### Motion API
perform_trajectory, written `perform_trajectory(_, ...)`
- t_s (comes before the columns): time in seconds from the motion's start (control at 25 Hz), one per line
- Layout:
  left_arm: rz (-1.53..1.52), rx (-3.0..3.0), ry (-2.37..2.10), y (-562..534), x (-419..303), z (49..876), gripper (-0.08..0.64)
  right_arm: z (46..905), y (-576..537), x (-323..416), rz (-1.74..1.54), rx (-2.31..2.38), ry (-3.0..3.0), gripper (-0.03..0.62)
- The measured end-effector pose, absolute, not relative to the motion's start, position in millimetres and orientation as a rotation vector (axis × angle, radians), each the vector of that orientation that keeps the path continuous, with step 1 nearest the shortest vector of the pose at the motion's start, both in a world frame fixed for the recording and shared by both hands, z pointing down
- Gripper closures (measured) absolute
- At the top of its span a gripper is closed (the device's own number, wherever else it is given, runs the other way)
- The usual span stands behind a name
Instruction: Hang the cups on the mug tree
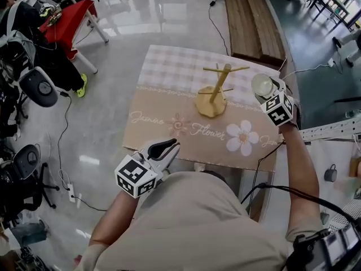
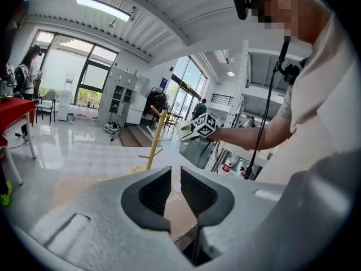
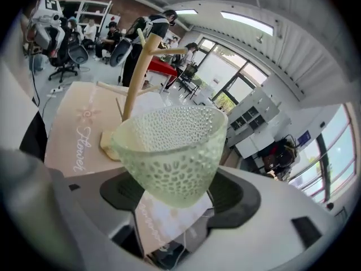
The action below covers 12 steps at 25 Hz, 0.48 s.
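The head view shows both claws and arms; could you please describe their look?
The left claw and right claw: light grey bodies, black pads, a white cube with black square markers. Beige short sleeves; black cable by the right arm.

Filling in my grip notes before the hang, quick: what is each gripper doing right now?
Left gripper: jaws slightly apart, nothing between them.
Right gripper: closed on the dimpled glass cup.
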<state>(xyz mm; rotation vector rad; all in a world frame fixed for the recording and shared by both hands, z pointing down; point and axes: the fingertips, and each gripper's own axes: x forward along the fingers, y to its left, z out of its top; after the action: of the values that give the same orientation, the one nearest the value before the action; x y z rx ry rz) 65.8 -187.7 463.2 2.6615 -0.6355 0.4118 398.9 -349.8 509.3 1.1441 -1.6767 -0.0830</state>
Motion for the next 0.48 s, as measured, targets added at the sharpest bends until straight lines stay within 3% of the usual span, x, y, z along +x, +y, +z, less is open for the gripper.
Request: perform_trajectory(0.48,0.372,2.65,-0.67,-173.4,21.4,463.8,0.523,444.5,-380.8,369.8,-0.378,0.866,-1.37,0.239)
